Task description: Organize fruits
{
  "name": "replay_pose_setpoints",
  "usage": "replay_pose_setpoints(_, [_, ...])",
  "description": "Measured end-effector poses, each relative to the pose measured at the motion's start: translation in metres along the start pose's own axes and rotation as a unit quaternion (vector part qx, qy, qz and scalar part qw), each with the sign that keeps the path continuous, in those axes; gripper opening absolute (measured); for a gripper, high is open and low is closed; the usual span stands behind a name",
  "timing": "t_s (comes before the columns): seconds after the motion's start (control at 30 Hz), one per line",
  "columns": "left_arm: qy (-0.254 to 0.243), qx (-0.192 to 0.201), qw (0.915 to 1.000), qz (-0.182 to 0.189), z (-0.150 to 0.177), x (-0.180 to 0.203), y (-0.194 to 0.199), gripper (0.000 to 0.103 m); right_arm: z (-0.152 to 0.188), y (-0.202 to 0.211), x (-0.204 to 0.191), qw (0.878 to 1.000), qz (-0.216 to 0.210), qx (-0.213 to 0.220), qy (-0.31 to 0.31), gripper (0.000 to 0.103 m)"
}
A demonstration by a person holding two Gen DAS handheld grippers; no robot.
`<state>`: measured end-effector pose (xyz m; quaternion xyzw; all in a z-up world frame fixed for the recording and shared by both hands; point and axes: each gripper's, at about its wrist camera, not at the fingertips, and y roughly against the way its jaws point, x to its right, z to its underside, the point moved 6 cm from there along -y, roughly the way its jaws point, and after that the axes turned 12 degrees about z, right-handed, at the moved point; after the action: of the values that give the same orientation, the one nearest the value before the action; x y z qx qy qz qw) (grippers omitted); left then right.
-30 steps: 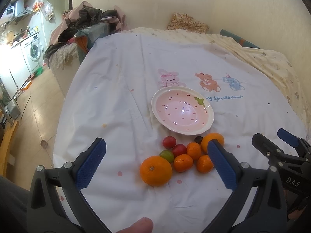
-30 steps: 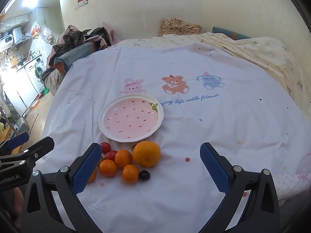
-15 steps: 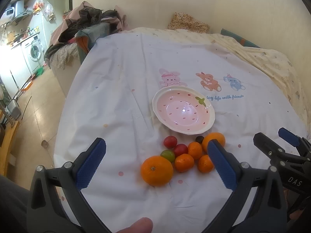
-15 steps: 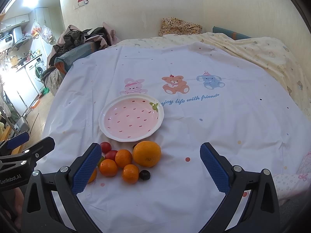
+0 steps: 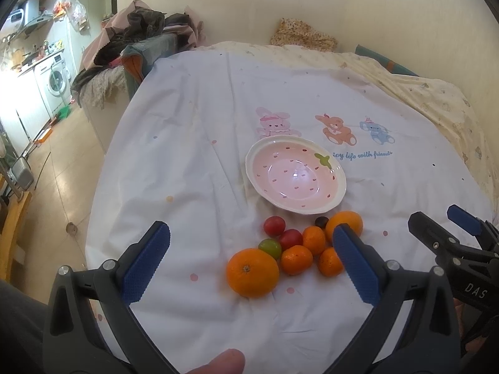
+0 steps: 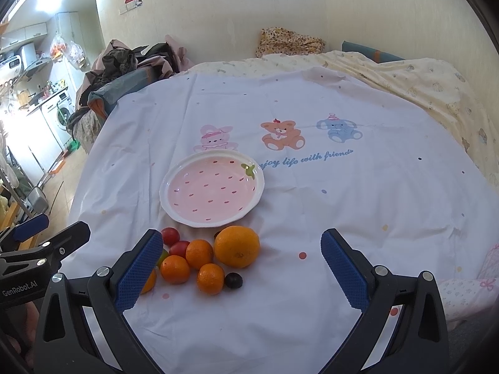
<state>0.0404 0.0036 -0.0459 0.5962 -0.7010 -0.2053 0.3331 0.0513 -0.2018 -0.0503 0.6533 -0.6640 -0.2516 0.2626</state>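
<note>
Left wrist: your left tongs (image 5: 249, 251) gape empty above the fruits (image 5: 299, 246), bunched just before the bare plate (image 5: 338, 198).

Right wrist: right tongs (image 6: 241, 257) gape too; nudged oranges (image 6: 237, 246) may roll across the bedsheet (image 6: 343, 205).

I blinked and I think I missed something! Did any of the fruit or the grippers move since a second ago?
Almost nothing changed. In the left wrist view the plate and fruit pile sit slightly further right, so the left gripper only drifted a tiny bit. No fruit was picked up or let go. The right gripper stayed put, both grippers stayed open and empty, and the plate is still empty.
</note>
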Motion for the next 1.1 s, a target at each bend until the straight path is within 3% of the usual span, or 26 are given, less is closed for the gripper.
replay_pose_setpoints(0.67, [0.005,-0.022,0.9997,-0.006,0.003,-0.004,-0.011,0.103,0.003,-0.005,0.001,1.000,0.001,-0.010,0.001,0.103])
replay_pose_setpoints(0.83, [0.008,-0.106,0.9940,-0.026,0.011,-0.022,-0.030,0.103,0.002,-0.014,0.012,0.999,0.020,-0.027,0.003,0.103])
replay_pose_setpoints(0.93, [0.017,-0.155,0.9875,-0.023,0.021,-0.030,-0.045,0.103,0.002,-0.028,0.022,0.998,0.015,-0.062,-0.010,0.103])
replay_pose_setpoints(1.07, [0.005,-0.246,0.9692,-0.006,0.042,-0.024,-0.073,0.103,0.001,-0.040,0.037,0.995,0.014,-0.088,-0.032,0.103])
replay_pose_setpoints(1.1, [-0.003,-0.279,0.9602,0.001,0.050,-0.021,-0.084,0.103,0.000,-0.041,0.039,0.995,0.013,-0.091,-0.039,0.103])
